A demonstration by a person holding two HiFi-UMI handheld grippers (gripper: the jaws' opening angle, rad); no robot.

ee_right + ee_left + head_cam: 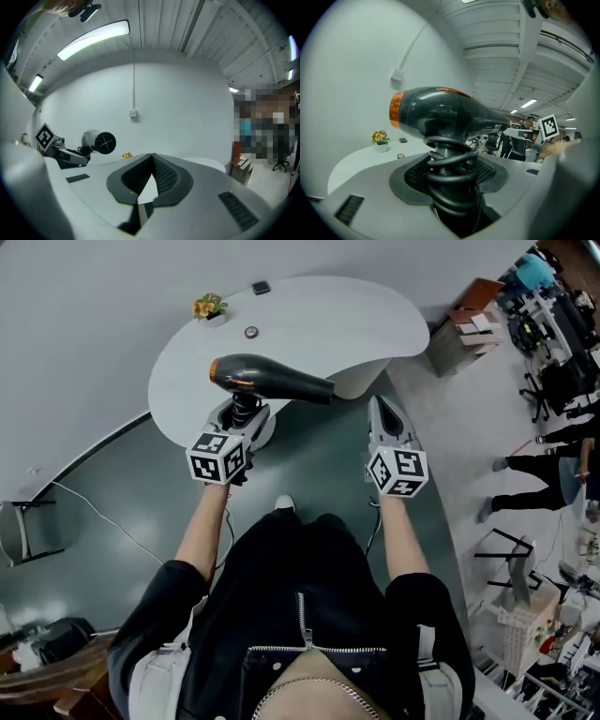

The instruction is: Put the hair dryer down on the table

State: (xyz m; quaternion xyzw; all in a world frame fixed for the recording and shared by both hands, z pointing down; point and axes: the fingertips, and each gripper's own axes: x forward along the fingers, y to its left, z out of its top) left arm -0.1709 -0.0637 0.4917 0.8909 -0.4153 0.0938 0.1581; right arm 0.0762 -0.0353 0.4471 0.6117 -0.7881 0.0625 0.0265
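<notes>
A black hair dryer [267,379] with an orange rear ring is held upright over the near edge of the white table [309,320], nozzle pointing right. My left gripper [242,416] is shut on its handle, around which the black cord is coiled [450,168]. In the left gripper view the dryer body [440,115] fills the middle. My right gripper [382,411] hovers to the right of the dryer, jaws shut with nothing between them; its tips [151,157] meet in the right gripper view. That view also shows the dryer [99,142] at the left.
A small pot of flowers [209,307], a small dark object [261,288] and a little round thing [251,332] sit on the table's far part. Cardboard boxes [466,329] stand at the right. Chairs, racks and people occupy the far right floor.
</notes>
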